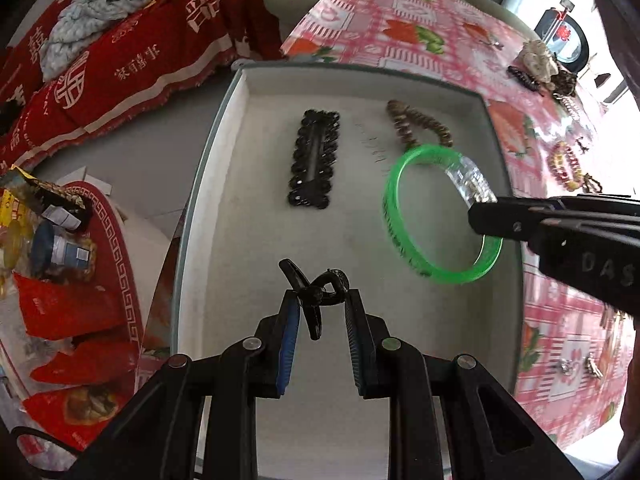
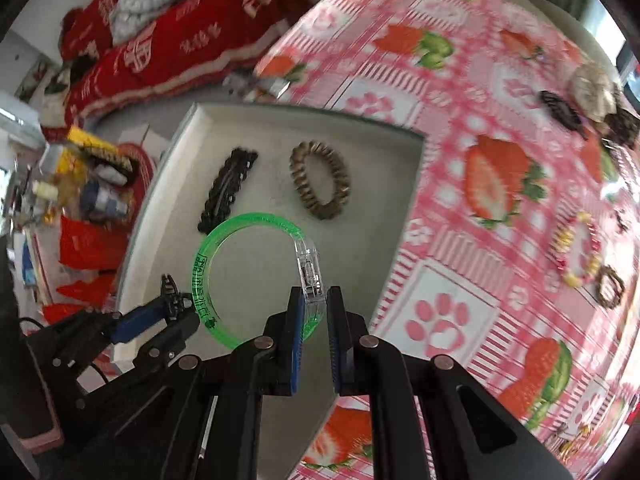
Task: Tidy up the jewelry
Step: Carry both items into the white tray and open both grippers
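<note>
Black fingers with blue pads are filling the near edge of both views. Between them the left gripper (image 1: 322,300) is pinching a small black hair claw (image 1: 314,294), jaws closed onto it, and is holding it above the near part of a shallow white tray (image 1: 502,152). Just to its right, the right gripper (image 2: 316,300) is clamping a green bangle (image 2: 224,236) by its clear plastic clasp (image 2: 308,266), jaws closed on that clasp, so the ring is hanging tilted over the tray. Further back on the tray floor a black scalloped barrette (image 1: 314,160) is lying beside a brown beaded bracelet (image 2: 320,178), the two apart from each other. A pink strawberry-print tablecloth (image 2: 500,184) is spreading under the tray, with more bracelets (image 2: 578,250) and hair pieces lying scattered along its far right side. Red printed fabric (image 1: 132,52) is lying beyond the table.
</note>
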